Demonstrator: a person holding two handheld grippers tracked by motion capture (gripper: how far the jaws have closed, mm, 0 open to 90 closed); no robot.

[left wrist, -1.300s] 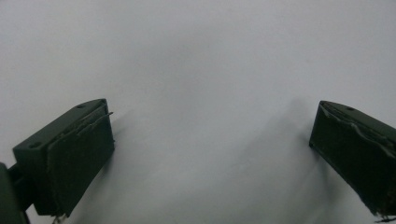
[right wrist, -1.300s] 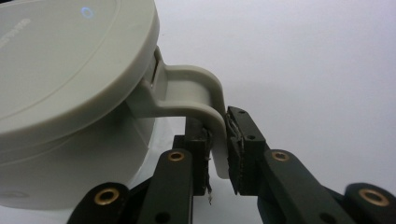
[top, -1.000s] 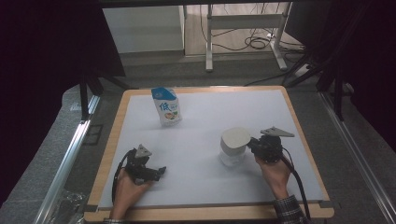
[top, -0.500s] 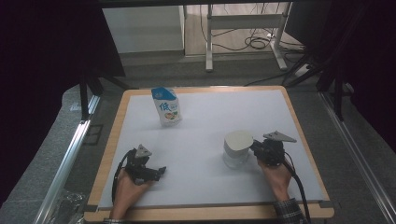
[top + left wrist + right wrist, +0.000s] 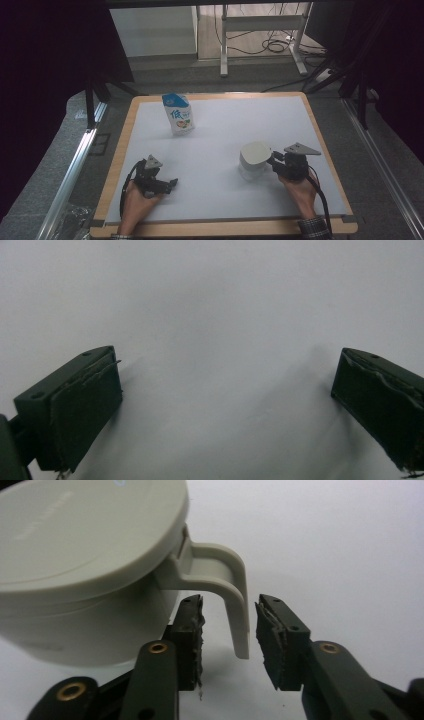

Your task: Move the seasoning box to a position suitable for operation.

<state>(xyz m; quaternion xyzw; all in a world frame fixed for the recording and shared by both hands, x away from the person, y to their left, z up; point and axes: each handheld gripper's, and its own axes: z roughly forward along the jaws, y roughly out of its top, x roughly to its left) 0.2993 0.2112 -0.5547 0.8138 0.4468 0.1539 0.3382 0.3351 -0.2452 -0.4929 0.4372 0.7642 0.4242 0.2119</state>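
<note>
The lidded cup (image 5: 254,160) stands at about 4 o'clock on the white table (image 5: 220,125), well clear of the milk pouch (image 5: 178,114) at 11 o'clock. It looks like stiff, smooth, light plastic, and the proper hold is its handle (image 5: 234,597). The right gripper (image 5: 229,627) straddles that handle; its jaws have just been opening and stand off both faces, so nothing is clamped. The left gripper (image 5: 225,405) rests at 7 o'clock, jaws wide and empty. Open surface lies toward 12 o'clock, while the wooden rim is near at 3 o'clock.
</note>
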